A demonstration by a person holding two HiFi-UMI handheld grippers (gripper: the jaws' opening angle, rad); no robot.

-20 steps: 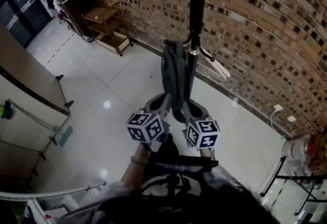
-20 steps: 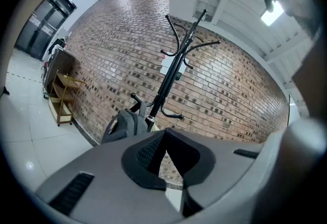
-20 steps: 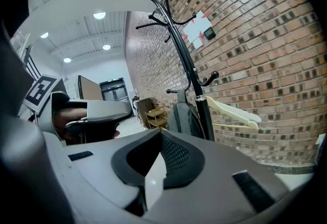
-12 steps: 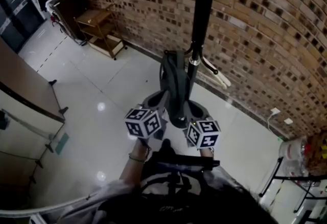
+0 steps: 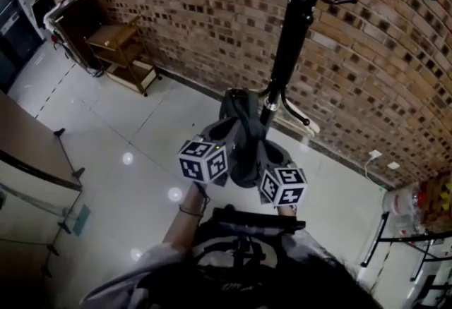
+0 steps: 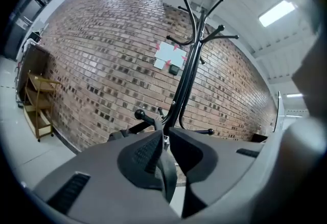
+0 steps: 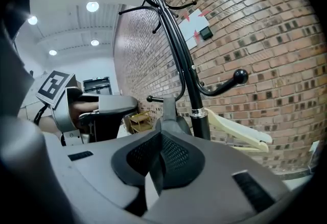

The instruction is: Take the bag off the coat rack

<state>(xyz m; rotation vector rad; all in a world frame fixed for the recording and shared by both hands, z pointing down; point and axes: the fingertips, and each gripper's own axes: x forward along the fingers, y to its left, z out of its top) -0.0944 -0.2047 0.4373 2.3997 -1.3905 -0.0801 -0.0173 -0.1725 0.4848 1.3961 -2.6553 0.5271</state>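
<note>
A dark grey bag [image 5: 242, 132] hangs by its straps at a low hook of the black coat rack [image 5: 291, 32]. My left gripper [image 5: 224, 134] is on the bag's left side. In the left gripper view its jaws [image 6: 164, 136] are shut on a dark strap [image 6: 167, 173], with the rack pole [image 6: 185, 82] straight ahead. My right gripper [image 5: 271, 156] is on the bag's right side. In the right gripper view it [image 7: 159, 134] is also shut on a strap [image 7: 153, 173], beside the pole [image 7: 191, 96]. The bag's lower part is hidden behind the grippers.
A brick wall [image 5: 176, 11] stands close behind the rack. A cream hanger [image 5: 302, 116] sticks out by the pole at bag height. A wooden cart [image 5: 116, 46] is at the back left, a counter [image 5: 28, 152] at the left, a wire stand [image 5: 402, 244] at the right.
Both grippers and the bag have risen a little and moved closer to the pole. The left gripper rose more. The head view has tilted up, showing the upper hooks.
</note>
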